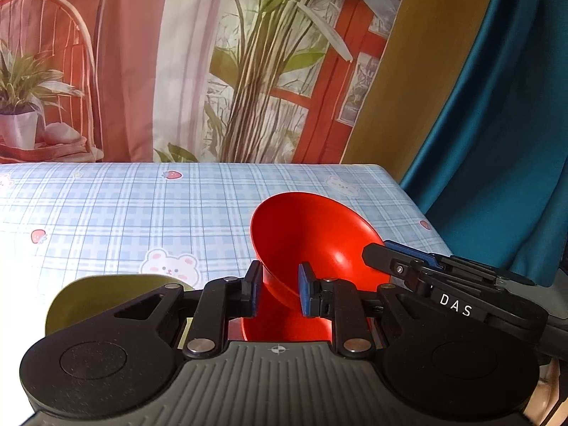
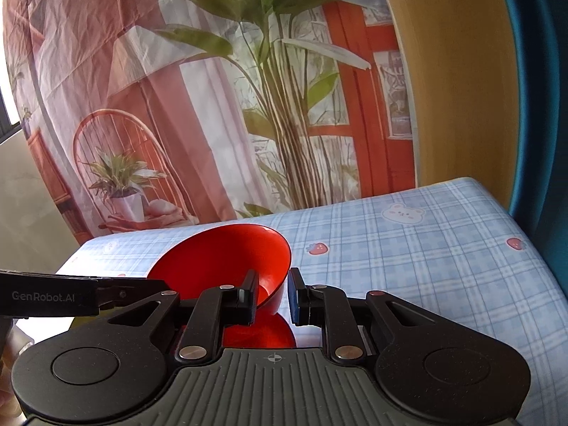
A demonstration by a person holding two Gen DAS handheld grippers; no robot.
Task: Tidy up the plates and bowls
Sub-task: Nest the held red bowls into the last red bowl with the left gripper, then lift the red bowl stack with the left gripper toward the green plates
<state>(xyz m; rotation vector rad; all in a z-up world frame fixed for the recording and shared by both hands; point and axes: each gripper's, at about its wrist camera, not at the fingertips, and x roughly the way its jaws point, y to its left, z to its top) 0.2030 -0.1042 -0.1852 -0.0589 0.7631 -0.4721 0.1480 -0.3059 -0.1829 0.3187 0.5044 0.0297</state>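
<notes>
A red bowl (image 1: pixel 312 238) is held tilted above the checked tablecloth (image 1: pixel 106 206). My left gripper (image 1: pixel 277 293) is shut on its near rim. My right gripper (image 2: pixel 271 296) comes in from the right and is shut on the bowl's (image 2: pixel 227 255) opposite rim; it also shows in the left wrist view (image 1: pixel 390 259). A second red dish (image 2: pixel 259 333) lies under the bowl, close below both grippers; it also shows in the left wrist view (image 1: pixel 284 326). An olive-green plate (image 1: pixel 106 298) lies to the left, partly hidden by my left gripper.
The table's right edge (image 1: pixel 426 220) meets a blue curtain (image 1: pixel 497 142). A printed cloth backdrop (image 1: pixel 177 71) hangs behind the table's far edge.
</notes>
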